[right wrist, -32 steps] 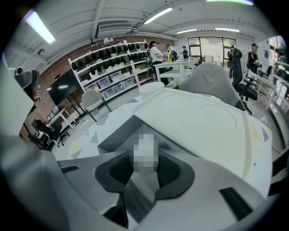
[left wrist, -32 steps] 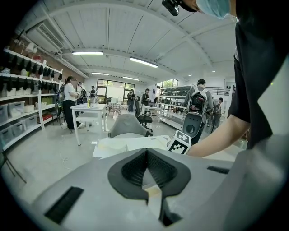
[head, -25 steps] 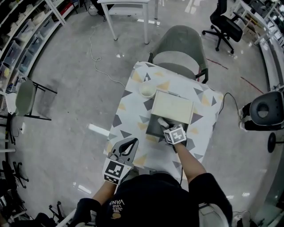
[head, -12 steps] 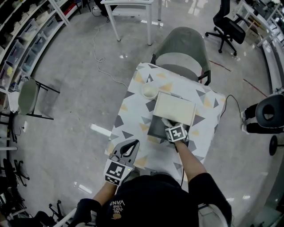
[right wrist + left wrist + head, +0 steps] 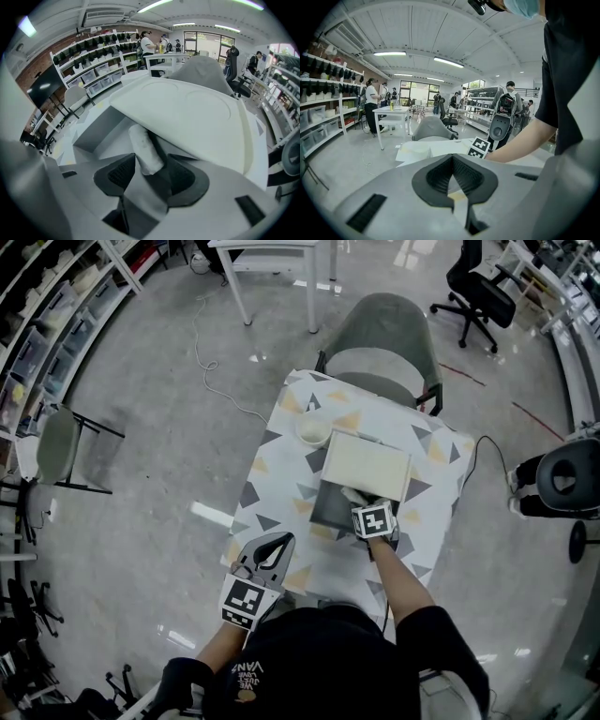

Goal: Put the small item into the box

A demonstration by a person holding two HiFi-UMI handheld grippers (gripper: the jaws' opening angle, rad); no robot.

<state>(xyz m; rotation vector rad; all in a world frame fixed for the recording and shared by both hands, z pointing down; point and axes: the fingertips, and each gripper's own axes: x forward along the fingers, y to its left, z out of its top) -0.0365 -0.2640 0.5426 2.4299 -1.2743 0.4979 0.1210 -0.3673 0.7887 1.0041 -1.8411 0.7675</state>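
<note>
The right gripper view showed me what the head view's marker cube hid: the small item (image 5: pixel 145 149), a white roll, unpressed between the opening jaws of the right gripper (image 5: pixel 151 174), at the mouth of the grey box (image 5: pixel 96 127) under its raised lid (image 5: pixel 197 117). The box sat on a triangle-patterned table (image 5: pixel 281 442) facing a grey chair (image 5: pixel 384 334). The left gripper (image 5: pixel 270 549) had stayed at the near edge since the earlier frames—clenched, empty.
</note>
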